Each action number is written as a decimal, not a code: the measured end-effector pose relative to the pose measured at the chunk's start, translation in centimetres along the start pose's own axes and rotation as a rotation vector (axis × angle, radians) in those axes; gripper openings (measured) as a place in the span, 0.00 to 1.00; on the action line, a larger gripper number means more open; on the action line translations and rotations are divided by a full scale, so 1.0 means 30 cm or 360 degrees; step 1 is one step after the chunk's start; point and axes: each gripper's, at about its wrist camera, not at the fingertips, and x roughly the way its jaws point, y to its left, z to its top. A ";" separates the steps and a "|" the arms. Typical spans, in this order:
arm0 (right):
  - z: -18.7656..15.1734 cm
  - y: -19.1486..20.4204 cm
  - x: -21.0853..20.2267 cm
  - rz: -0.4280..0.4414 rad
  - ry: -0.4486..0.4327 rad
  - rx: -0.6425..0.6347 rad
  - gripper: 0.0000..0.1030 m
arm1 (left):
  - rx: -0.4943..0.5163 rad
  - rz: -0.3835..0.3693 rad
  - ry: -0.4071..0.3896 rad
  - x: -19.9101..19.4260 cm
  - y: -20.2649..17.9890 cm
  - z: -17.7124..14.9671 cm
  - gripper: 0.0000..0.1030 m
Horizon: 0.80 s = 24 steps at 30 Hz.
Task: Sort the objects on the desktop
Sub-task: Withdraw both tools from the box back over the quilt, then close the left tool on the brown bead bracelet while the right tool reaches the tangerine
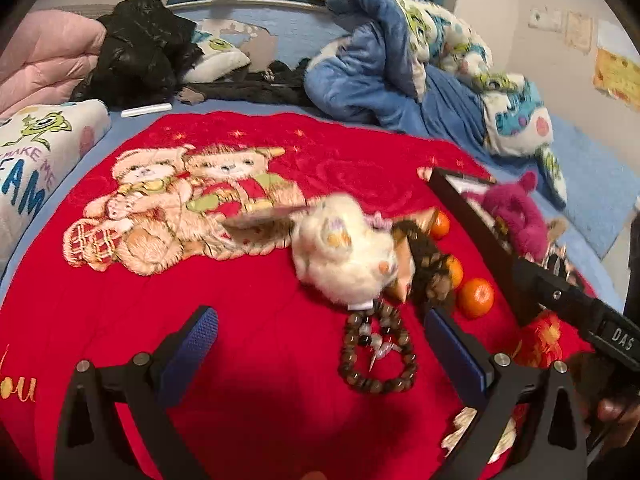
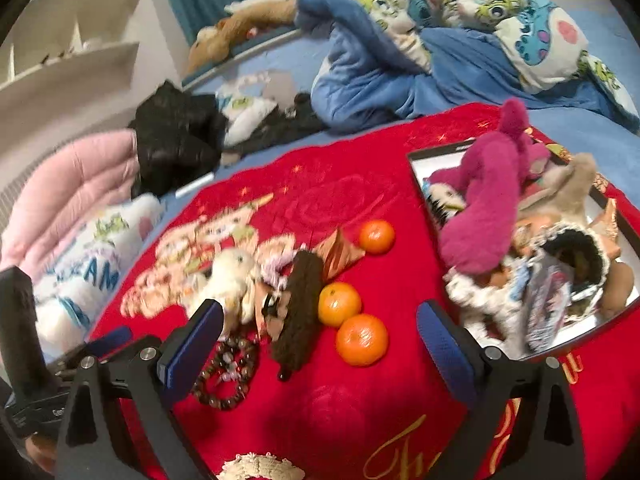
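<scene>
Both tools hang with fingers apart, empty, over the red blanket (image 2: 360, 400): left tool (image 1: 320, 344), right tool (image 2: 320, 332). Using the bead bracelet (image 1: 376, 350) as landmark, the white plush toy (image 1: 346, 250) lies touching its far edge. The dark brown hair clip (image 2: 298, 308) lies just right of it, long axis running away from the camera, tangerines (image 2: 362, 339) beyond.

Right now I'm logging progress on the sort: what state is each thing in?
Left tongs: open, empty.
Right tongs: open, empty.
Box: open, heaped with toys.
Pink plush: in box.
Oranges: three loose on blanket.
Beads: loose on blanket.
White plush: on blanket, unsorted.
</scene>
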 end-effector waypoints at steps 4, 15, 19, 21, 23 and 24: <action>-0.028 0.012 0.026 0.0006 0.0059 -0.0071 0.93 | 0.0058 0.0005 0.0069 0.055 -0.022 -0.028 1.00; -0.057 0.013 0.095 -0.0036 0.0214 -0.0118 0.63 | 0.0073 0.0147 0.0303 0.176 -0.025 -0.057 1.00; -0.069 0.006 0.125 -0.0202 0.0243 -0.0138 0.57 | 0.0207 0.0263 0.0321 0.203 -0.073 -0.074 1.00; -0.073 -0.004 0.132 -0.0203 0.0249 -0.0128 0.57 | 0.0190 0.0246 0.0325 0.204 -0.068 -0.073 1.00; -0.074 -0.014 0.136 -0.0194 0.0246 -0.0111 0.57 | 0.0164 0.0222 0.0333 0.208 -0.059 -0.072 1.00; -0.074 -0.019 0.138 -0.0190 0.0247 -0.0100 0.57 | 0.0167 0.0224 0.0331 0.208 -0.060 -0.073 1.00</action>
